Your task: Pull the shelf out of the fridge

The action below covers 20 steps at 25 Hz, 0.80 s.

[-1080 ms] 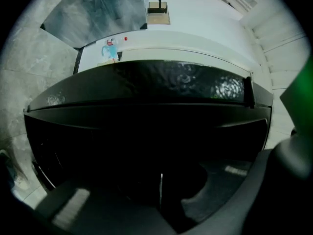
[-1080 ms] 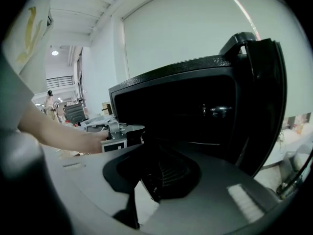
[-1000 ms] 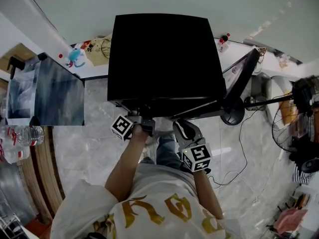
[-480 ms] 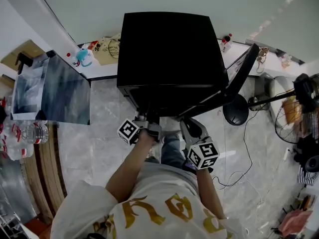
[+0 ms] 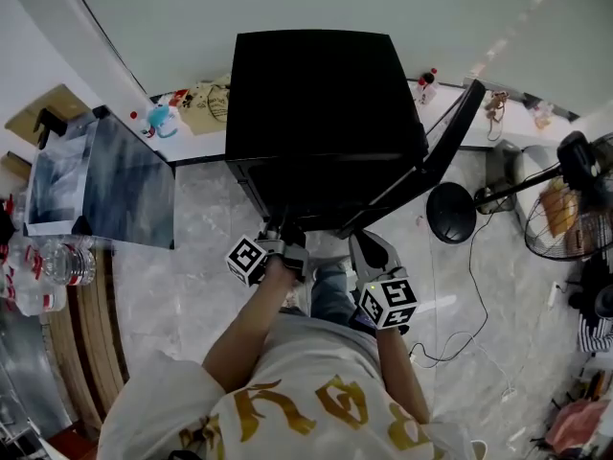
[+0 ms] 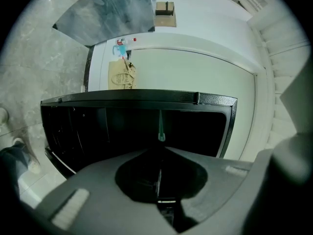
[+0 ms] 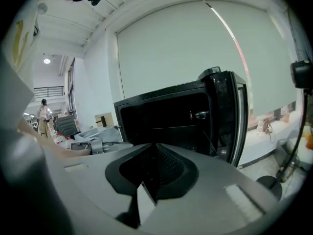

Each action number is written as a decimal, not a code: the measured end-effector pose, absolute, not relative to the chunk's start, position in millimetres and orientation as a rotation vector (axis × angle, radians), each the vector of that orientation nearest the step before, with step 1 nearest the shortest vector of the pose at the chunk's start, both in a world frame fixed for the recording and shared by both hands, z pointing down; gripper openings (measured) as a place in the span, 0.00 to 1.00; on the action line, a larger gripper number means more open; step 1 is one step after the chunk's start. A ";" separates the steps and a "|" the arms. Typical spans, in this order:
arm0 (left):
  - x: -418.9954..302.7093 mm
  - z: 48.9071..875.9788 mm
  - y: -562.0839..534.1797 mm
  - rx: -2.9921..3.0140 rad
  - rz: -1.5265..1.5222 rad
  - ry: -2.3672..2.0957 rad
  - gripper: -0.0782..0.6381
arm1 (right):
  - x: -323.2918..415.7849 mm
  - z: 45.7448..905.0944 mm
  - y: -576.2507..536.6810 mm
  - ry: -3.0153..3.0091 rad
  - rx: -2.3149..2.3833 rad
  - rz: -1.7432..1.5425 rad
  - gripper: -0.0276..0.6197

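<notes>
From above in the head view, the black fridge (image 5: 326, 113) stands with its door (image 5: 448, 147) swung open to the right. My left gripper (image 5: 285, 232) and right gripper (image 5: 364, 249) are both at the fridge's open front. In the left gripper view the glass shelf (image 6: 160, 124) shows edge-on as a thin greenish line running from the dark cavity into the shut left gripper (image 6: 160, 153). The right gripper view shows the right gripper (image 7: 154, 151) shut, with a thin pale sheet of the shelf (image 7: 143, 202) between its jaws. The shelf is hidden in the head view.
A large grey-panelled box (image 5: 101, 185) stands on the floor to the left, with water bottles (image 5: 53, 262) beside it. A fan (image 5: 565, 223), its round base (image 5: 450, 212) and a cable (image 5: 460, 324) lie to the right. A white ledge (image 5: 192, 132) behind holds small toys.
Both grippers stay at the fridge front, shifting slightly toward the person. The head view has drifted a little, so the fridge sits further right in the picture.
</notes>
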<state>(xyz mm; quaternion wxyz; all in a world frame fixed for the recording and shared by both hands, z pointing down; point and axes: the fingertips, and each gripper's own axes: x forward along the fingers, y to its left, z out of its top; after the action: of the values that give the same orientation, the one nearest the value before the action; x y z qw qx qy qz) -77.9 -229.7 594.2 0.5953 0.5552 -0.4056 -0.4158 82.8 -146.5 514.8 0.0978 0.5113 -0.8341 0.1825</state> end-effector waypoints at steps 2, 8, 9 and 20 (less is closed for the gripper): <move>-77.2 594.8 -226.9 1.288 -0.957 -0.941 0.13 | 86.1 515.2 -145.1 -2.460 1.524 0.540 0.12; -77.0 595.0 -218.9 1.288 -0.935 -0.934 0.13 | 85.4 516.9 -146.4 -2.443 1.539 0.528 0.08; -77.3 595.2 -217.5 1.288 -0.931 -0.932 0.13 | 83.9 517.3 -146.2 -2.438 1.540 0.524 0.08; -79.6 595.6 -211.4 1.279 -0.912 -0.920 0.13 | 78.3 518.8 -145.4 -2.413 1.544 0.502 0.08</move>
<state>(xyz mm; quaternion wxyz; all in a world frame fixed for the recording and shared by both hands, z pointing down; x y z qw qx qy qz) -79.6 -211.4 595.6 0.6136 0.5546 -0.3992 -0.3957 78.3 -145.4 518.8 0.1165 0.5273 -0.8240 0.1713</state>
